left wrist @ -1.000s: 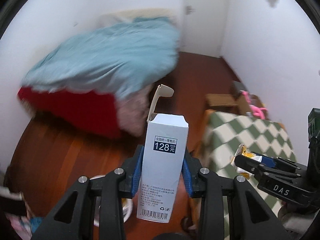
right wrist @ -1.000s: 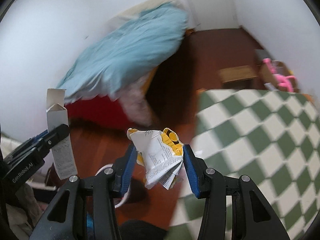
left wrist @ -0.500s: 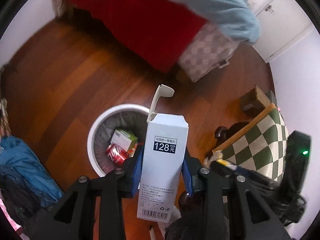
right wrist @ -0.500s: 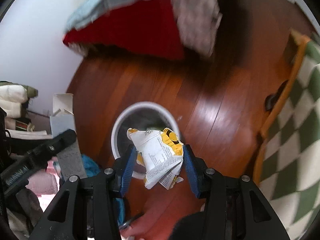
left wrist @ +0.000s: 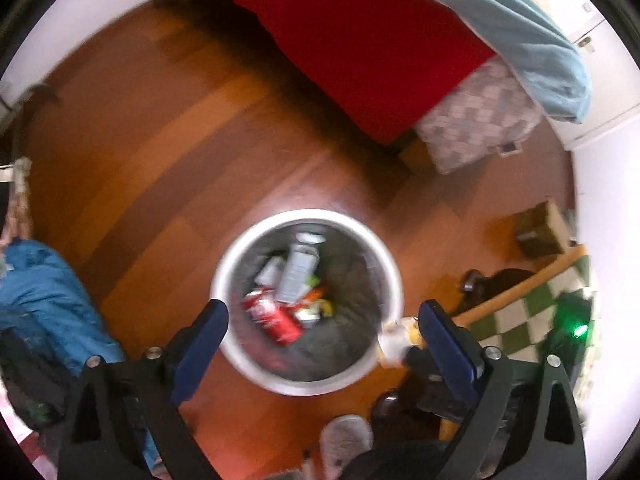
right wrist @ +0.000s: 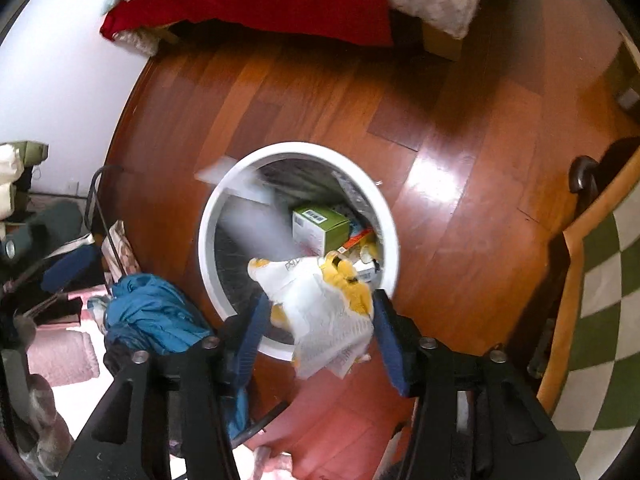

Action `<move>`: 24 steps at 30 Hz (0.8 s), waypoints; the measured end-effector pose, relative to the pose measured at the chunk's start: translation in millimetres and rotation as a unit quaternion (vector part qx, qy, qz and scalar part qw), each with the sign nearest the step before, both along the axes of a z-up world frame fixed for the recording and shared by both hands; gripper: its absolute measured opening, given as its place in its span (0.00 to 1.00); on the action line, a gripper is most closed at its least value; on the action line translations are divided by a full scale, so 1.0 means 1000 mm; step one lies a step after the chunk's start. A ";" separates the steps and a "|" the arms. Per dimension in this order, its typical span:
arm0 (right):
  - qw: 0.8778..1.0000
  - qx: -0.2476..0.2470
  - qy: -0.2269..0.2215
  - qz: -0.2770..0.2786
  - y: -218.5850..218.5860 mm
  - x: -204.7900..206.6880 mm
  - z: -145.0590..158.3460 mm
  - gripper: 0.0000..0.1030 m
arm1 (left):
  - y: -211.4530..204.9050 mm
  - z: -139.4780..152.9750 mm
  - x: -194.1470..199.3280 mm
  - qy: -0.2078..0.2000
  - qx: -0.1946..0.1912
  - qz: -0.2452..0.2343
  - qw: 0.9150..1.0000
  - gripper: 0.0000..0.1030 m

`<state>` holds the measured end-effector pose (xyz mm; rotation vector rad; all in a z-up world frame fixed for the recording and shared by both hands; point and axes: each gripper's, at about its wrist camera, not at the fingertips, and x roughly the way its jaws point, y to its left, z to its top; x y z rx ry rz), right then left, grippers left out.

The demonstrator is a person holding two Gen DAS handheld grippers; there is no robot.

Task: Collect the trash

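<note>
A white round trash bin [left wrist: 394,276] stands on the wooden floor, also in the right wrist view [right wrist: 208,216]. My left gripper [left wrist: 320,328] is open and empty above it. The white carton [left wrist: 296,276] lies inside the bin among a red can [left wrist: 276,320] and other trash; in the right wrist view it is a blurred streak [right wrist: 248,216] over the bin. My right gripper [right wrist: 316,320] is above the bin's near rim with a crumpled white and yellow wrapper [right wrist: 320,312] between its fingers, the jaws a little wider than the wrapper. A green box [right wrist: 320,228] lies in the bin.
A bed with red and blue covers [left wrist: 380,40] is beyond the bin. A blue garment [right wrist: 152,316] lies left of the bin. A green checkered table with wooden edge [right wrist: 608,280] is on the right. A cardboard box [left wrist: 536,232] sits by the wall.
My left gripper opened and let go of the white carton, which fell into the bin. Both grippers moved over the bin. The right jaws have widened around the wrapper.
</note>
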<state>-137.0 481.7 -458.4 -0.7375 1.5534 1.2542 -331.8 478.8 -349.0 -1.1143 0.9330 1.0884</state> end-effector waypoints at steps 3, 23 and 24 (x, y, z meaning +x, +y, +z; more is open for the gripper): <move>1.000 0.010 -0.009 0.007 -0.003 -0.005 0.009 1.00 | -0.022 0.009 -0.010 0.061 0.027 0.012 0.998 0.94; 0.991 0.103 -0.074 0.046 -0.136 -0.003 0.182 1.00 | -0.158 0.122 -0.011 0.090 0.108 -0.015 0.990 0.94; 0.990 0.109 -0.071 0.046 -0.143 -0.003 0.191 1.00 | -0.165 0.129 -0.011 0.085 0.112 -0.017 0.990 0.94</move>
